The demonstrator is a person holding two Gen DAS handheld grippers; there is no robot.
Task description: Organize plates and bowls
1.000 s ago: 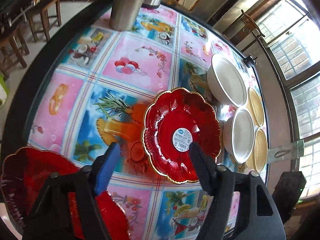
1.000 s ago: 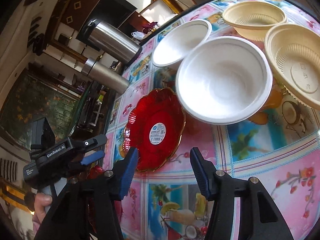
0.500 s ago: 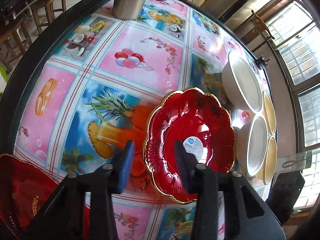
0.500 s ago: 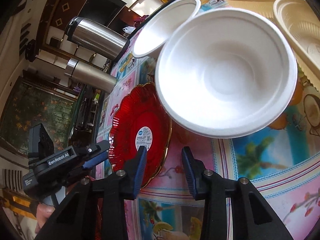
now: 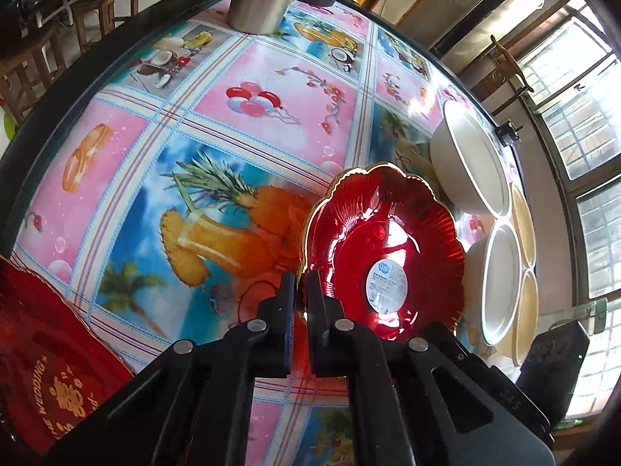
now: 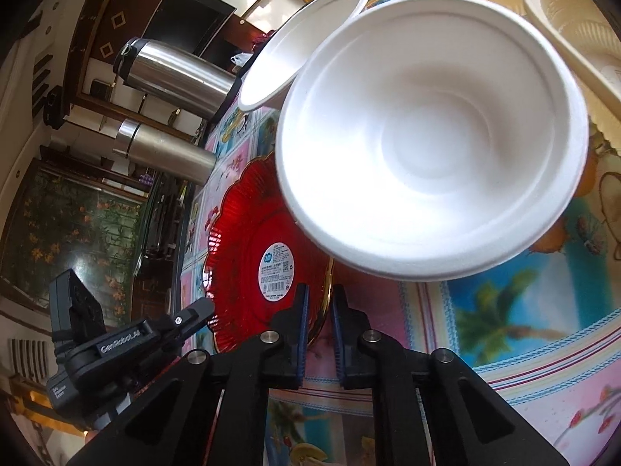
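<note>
A red scalloped plate [image 5: 384,248] with a gold rim and a white sticker lies on the picture tablecloth. My left gripper [image 5: 299,295] is shut on its near-left rim. In the right wrist view the same red plate [image 6: 252,256] has its other rim pinched between the fingers of my right gripper [image 6: 318,306], which is shut on it. The left gripper [image 6: 194,312] shows there at the plate's far edge. A white bowl [image 6: 431,147] overhangs the plate's side; a second white bowl [image 6: 302,42] sits behind it.
Another red plate [image 5: 42,369] with gold lettering lies at lower left. Two white bowls [image 5: 473,163] and beige bowls [image 5: 524,225] line the table's right edge by the window. Two steel flasks [image 6: 170,70] stand at the far edge. Beige bowls [image 6: 574,27] sit top right.
Both grippers were open a second ago and moved forward onto the red plate. Each has closed on an opposite rim of it.
</note>
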